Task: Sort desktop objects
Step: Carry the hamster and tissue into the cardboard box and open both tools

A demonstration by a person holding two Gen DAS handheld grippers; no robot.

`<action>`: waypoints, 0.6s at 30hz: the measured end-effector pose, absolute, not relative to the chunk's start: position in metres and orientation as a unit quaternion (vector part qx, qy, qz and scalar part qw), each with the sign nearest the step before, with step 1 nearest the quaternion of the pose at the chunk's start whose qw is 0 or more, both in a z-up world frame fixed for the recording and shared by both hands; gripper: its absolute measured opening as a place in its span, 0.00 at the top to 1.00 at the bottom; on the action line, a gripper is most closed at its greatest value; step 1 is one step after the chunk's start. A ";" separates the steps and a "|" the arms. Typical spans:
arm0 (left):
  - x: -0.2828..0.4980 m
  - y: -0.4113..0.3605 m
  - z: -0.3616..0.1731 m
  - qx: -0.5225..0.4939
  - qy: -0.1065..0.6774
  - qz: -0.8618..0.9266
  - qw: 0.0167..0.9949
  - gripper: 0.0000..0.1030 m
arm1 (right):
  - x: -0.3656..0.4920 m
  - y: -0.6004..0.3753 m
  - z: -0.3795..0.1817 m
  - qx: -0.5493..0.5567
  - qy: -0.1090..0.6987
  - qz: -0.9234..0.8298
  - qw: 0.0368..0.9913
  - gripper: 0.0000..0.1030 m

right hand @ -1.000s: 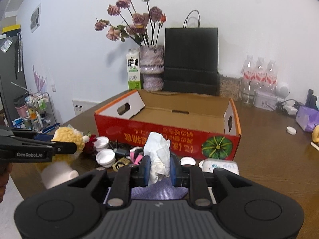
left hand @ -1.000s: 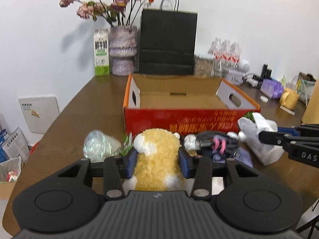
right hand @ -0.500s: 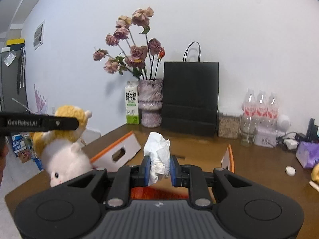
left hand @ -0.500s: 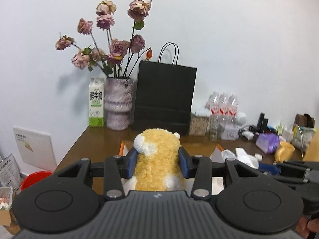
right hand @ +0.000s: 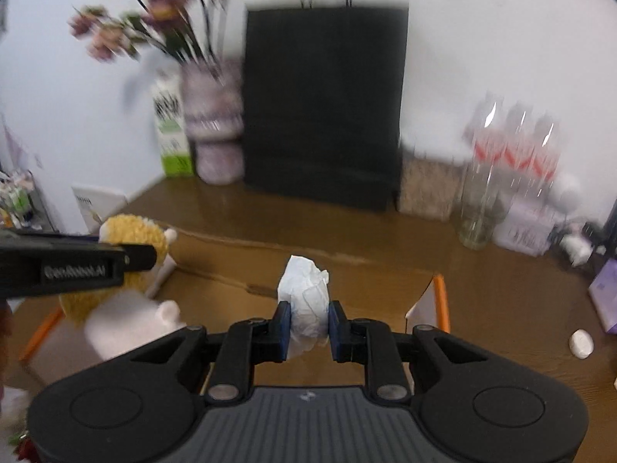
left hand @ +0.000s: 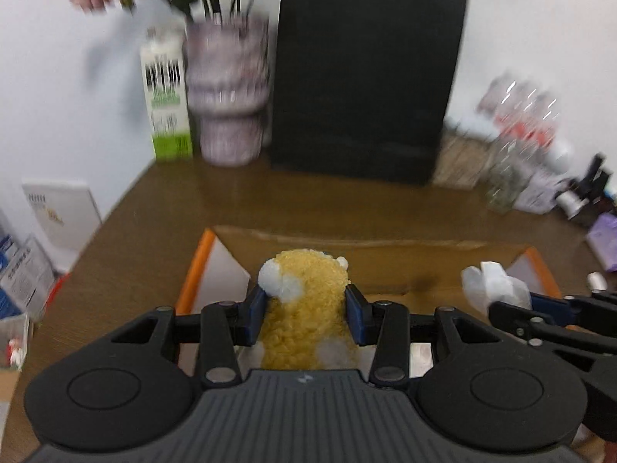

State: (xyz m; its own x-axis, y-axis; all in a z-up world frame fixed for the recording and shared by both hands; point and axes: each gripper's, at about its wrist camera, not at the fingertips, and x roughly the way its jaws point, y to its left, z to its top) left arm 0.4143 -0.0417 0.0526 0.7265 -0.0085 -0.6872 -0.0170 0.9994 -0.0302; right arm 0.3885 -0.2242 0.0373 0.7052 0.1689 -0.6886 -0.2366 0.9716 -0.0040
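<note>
My left gripper (left hand: 306, 314) is shut on a yellow and white plush toy (left hand: 304, 301) and holds it over the open cardboard box (left hand: 385, 266). My right gripper (right hand: 308, 326) is shut on a crumpled white tissue (right hand: 306, 295), also over the box (right hand: 347, 281). In the right wrist view the plush toy (right hand: 131, 239) and the left gripper (right hand: 127, 258) show at the left. In the left wrist view the tissue (left hand: 493, 285) and the right gripper (left hand: 513, 306) show at the right.
A black paper bag (left hand: 362, 73), a vase of dried flowers (left hand: 227, 88) and a milk carton (left hand: 166, 100) stand at the back of the brown table (left hand: 154, 216). Water bottles (right hand: 513, 154) and small items stand at the back right. A white cap (right hand: 580, 343) lies at the right.
Both grippers have moved forward and tilted down with their loads. They now hang over the inside of the box. The view is blurred by motion.
</note>
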 end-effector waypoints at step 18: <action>0.440 -0.050 0.003 0.035 0.438 0.045 0.897 0.57 | 0.425 -0.233 -0.022 -0.046 0.451 0.104 0.885 0.82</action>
State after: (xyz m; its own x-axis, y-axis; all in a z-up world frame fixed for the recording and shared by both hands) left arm 0.4402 -0.0500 0.0027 0.6120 0.1123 -0.7828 -0.0505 0.9934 0.1029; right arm 0.4245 -0.2333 -0.0220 0.5717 0.1428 -0.8079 -0.2253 0.9742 0.0127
